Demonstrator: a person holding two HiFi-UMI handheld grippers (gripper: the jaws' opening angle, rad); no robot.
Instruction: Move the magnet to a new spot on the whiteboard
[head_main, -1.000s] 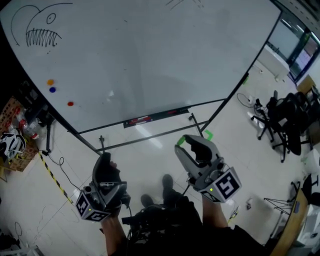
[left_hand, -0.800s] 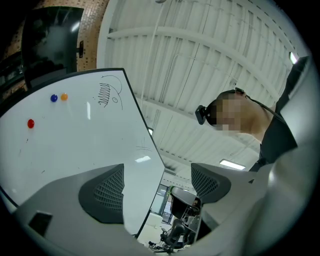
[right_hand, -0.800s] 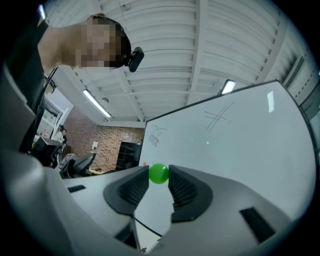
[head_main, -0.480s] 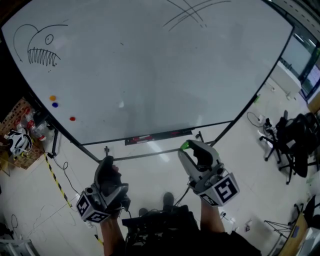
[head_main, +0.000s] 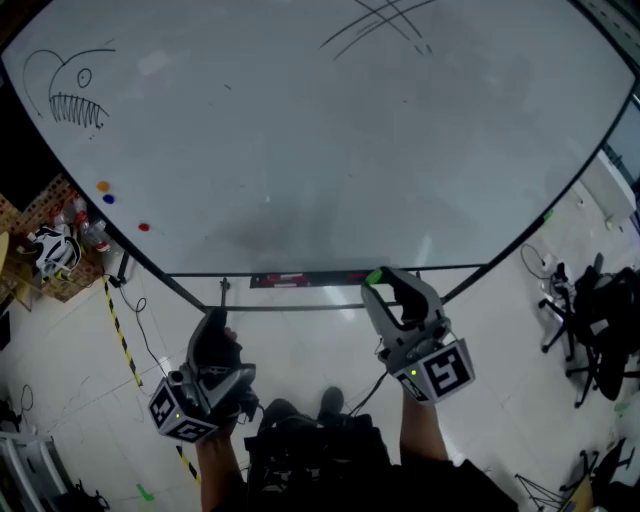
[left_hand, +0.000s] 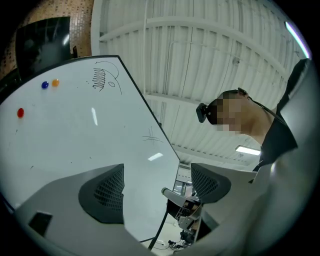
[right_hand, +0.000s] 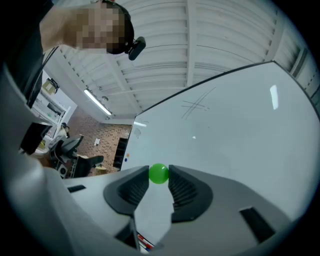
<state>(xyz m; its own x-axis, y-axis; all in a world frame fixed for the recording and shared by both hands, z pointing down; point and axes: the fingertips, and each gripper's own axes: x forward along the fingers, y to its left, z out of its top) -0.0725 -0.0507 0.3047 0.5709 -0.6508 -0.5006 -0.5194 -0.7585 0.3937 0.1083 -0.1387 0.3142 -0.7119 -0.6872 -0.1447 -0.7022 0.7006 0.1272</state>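
Right now the right tool (head_main: 378, 281) is clamped on the green magnet (right_hand: 159, 173), a small round ball pinched at the very tips of its two jaws. From the head view the magnet sits in front of the lower edge of the whiteboard (head_main: 330, 150), just right of the dark tray (head_main: 300, 279) on the bottom rail; whether it touches the board I cannot tell. The left tool (left_hand: 156, 180) is held lower and to the left, its jaws wide apart with nothing between them. Near the board's left edge are an orange magnet (head_main: 102, 186), a blue magnet (head_main: 108, 198) just under it, and a red magnet (head_main: 144, 227) lower down. A toothy fish sketch (head_main: 72, 90) fills the upper left corner, and crossed pen strokes (head_main: 385, 25) mark the top.
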